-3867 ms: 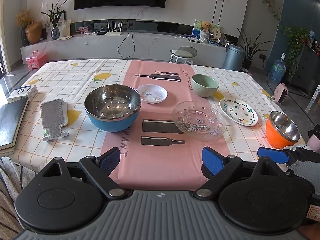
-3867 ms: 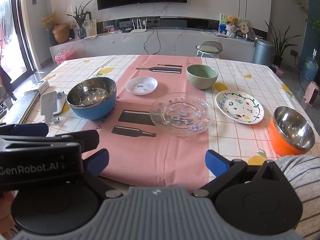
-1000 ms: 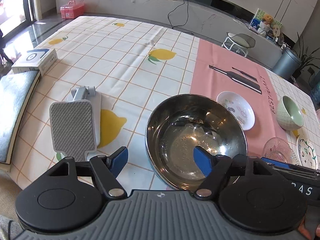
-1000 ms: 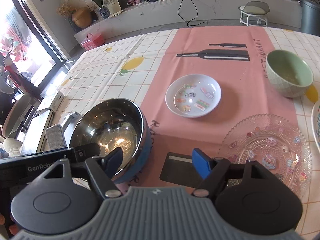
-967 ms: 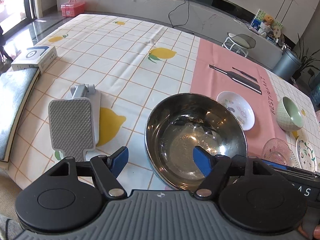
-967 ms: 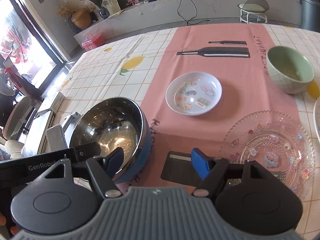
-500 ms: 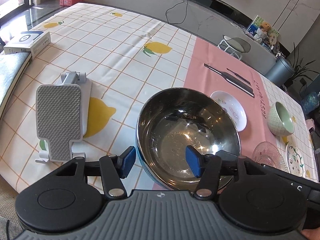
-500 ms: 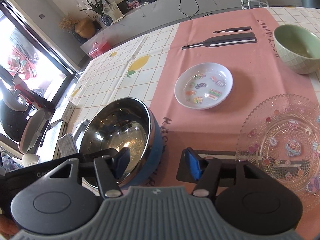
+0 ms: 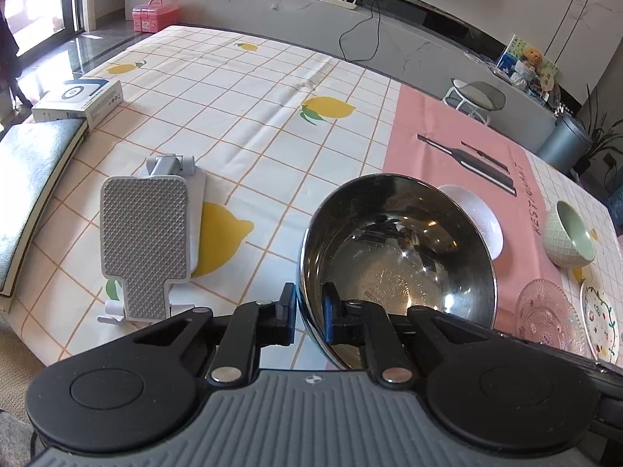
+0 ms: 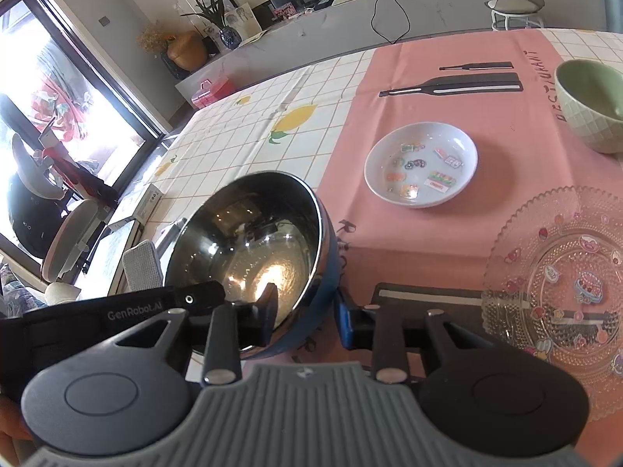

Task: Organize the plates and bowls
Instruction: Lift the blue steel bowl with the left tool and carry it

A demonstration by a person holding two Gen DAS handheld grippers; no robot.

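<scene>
A large blue bowl with a steel inside (image 9: 397, 257) (image 10: 249, 249) is tilted, with both grippers on its near rim. My left gripper (image 9: 309, 313) is shut on the rim, one finger inside and one outside. My right gripper (image 10: 307, 311) is shut on the rim at the bowl's right side in the same way. A small white sticker plate (image 10: 422, 165) (image 9: 475, 218), a green bowl (image 10: 592, 105) (image 9: 568, 237), a clear glass plate (image 10: 560, 264) (image 9: 549, 319) and a painted white plate (image 9: 599, 323) lie to the right.
A grey phone stand (image 9: 146, 229) lies left of the bowl on the lemon-print tablecloth (image 9: 241, 116). A white box (image 9: 78, 99) and a dark book (image 9: 31, 179) sit at the table's left edge. The pink runner (image 10: 440, 116) runs down the middle.
Both grippers have closed from open onto the blue bowl's near rim, and the bowl now tilts up off the table.
</scene>
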